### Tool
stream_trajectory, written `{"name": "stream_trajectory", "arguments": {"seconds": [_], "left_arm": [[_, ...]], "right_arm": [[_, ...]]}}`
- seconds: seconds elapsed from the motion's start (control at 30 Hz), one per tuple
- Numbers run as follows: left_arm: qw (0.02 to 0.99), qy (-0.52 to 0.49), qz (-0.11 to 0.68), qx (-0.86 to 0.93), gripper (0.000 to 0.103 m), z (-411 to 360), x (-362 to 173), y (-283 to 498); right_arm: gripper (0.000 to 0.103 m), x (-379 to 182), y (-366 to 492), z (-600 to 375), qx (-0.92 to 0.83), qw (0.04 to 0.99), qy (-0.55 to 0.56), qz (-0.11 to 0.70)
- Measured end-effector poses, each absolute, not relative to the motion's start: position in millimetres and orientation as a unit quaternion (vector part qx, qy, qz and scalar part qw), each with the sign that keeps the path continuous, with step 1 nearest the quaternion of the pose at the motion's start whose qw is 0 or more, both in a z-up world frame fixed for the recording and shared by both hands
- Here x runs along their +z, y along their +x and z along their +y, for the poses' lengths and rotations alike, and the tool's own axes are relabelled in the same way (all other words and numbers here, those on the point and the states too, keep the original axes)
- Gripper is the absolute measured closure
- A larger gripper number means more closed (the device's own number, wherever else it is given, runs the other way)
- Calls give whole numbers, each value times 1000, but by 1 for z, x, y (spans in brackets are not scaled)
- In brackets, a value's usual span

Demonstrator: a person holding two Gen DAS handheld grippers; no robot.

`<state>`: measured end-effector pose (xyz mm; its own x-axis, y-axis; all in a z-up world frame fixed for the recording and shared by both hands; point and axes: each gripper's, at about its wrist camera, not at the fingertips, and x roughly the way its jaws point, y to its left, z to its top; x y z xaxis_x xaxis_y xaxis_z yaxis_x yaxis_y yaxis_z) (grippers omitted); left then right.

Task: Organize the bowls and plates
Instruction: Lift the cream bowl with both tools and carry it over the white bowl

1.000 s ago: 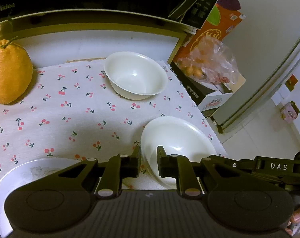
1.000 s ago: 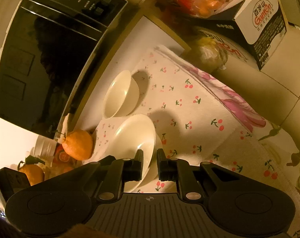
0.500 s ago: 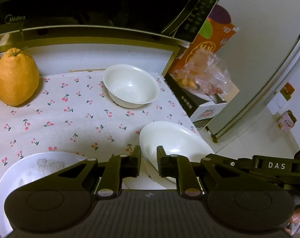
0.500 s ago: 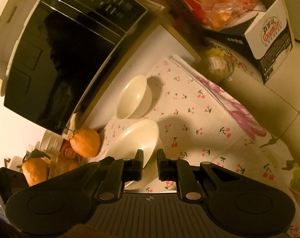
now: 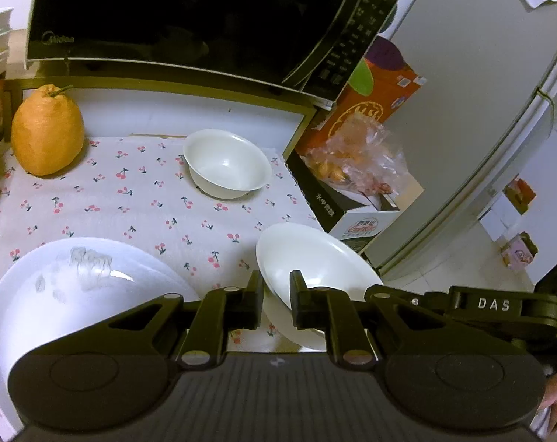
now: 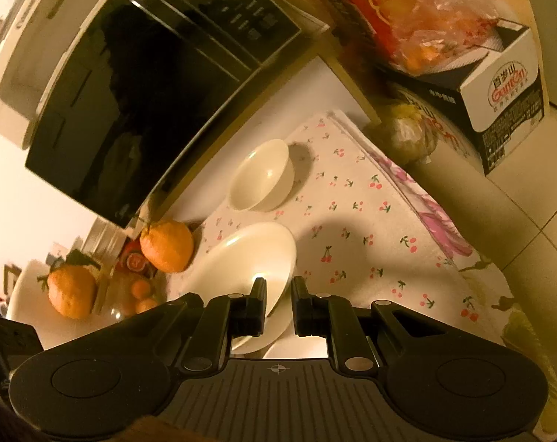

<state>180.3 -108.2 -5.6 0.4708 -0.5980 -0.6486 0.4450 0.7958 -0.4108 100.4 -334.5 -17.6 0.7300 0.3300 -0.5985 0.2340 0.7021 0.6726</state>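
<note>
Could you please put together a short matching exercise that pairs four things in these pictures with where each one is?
Things:
1. small bowl
2. large orange fruit
3. microwave
4. held plate

Places:
A. gripped at its rim by the left gripper
B. on the shelf above the cherry-print cloth
C. far left corner of the cloth
D. upright near the back of the cloth, right of the middle

Pairs: 1-D, 2-C, 3-B, 4-A
</note>
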Motion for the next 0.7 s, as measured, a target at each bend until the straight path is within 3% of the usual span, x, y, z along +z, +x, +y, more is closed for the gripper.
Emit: {"name": "stream_trajectory", "arguments": {"seconds": [0.7], "left_arm": [[848,-120,428,-289,90,-106,-13,122]], "right_arm": [[89,7,65,-335,37,844,335,418]]}}
